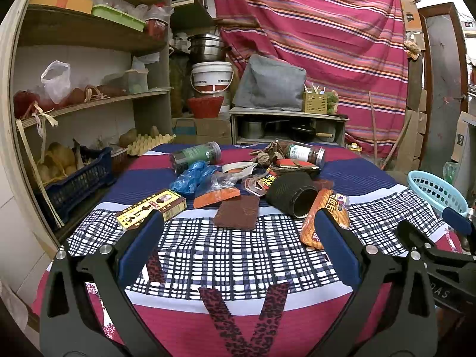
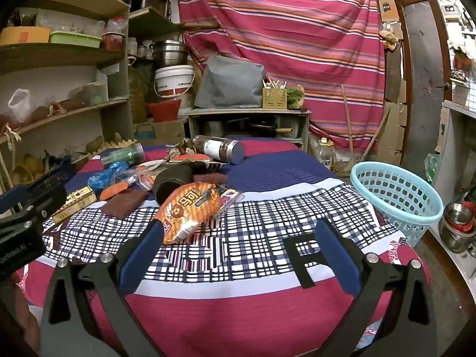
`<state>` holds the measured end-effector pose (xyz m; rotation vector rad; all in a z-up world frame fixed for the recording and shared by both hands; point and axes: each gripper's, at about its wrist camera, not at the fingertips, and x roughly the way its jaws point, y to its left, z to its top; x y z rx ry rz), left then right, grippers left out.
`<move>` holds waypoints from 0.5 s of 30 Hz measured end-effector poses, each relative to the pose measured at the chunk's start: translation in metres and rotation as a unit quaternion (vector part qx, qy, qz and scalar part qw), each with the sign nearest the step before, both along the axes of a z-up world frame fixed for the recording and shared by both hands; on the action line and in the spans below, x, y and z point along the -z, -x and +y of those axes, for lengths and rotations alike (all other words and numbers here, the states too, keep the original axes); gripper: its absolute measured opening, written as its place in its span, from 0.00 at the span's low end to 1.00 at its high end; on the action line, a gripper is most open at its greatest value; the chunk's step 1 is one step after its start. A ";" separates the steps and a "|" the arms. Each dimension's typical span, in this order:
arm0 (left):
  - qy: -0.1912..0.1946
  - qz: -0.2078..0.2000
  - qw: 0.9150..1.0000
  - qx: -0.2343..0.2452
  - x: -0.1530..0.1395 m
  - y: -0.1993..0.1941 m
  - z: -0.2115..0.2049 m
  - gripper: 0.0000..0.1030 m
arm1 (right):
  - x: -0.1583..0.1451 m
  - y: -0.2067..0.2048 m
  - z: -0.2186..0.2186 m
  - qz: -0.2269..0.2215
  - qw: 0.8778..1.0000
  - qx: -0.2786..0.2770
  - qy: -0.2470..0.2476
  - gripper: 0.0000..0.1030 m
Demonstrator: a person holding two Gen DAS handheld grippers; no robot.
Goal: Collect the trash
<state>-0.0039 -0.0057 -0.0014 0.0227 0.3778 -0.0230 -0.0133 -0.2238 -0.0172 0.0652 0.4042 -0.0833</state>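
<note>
A pile of trash lies on the cloth-covered table [image 1: 238,255]: an orange snack wrapper [image 1: 324,217] [image 2: 190,211], a black cylinder on its side [image 1: 290,195] [image 2: 172,180], a brown pad [image 1: 238,212], a yellow box [image 1: 151,208], a blue plastic bag [image 1: 192,177] and two jars [image 1: 196,156] [image 2: 221,148]. A light blue basket [image 2: 398,197] [image 1: 435,190] stands at the table's right edge. My left gripper [image 1: 238,226] is open and empty, just short of the pile. My right gripper [image 2: 238,232] is open and empty, its left finger beside the wrapper.
Wooden shelves [image 1: 89,101] with boxes, bags and a dark blue crate [image 1: 77,181] stand along the left. A low cabinet [image 1: 285,125] with pots, a white bucket [image 1: 211,77] and a striped curtain are behind the table. Steel bowls [image 2: 458,223] sit at the far right.
</note>
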 end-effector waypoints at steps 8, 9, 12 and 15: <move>0.000 0.001 1.000 0.001 -0.001 0.000 0.001 0.95 | 0.000 0.000 -0.001 0.001 1.000 0.000 0.000 0.96; 0.000 0.001 1.000 0.001 -0.001 0.000 0.001 0.95 | 0.000 0.000 0.000 0.001 1.000 0.000 0.001 0.96; 0.001 0.001 1.000 0.000 -0.001 0.000 0.000 0.95 | 0.000 0.001 0.000 0.001 1.000 0.000 0.002 0.96; 0.001 0.001 1.000 0.000 -0.001 0.000 0.000 0.95 | 0.001 0.001 0.001 0.001 1.000 0.000 0.002 0.96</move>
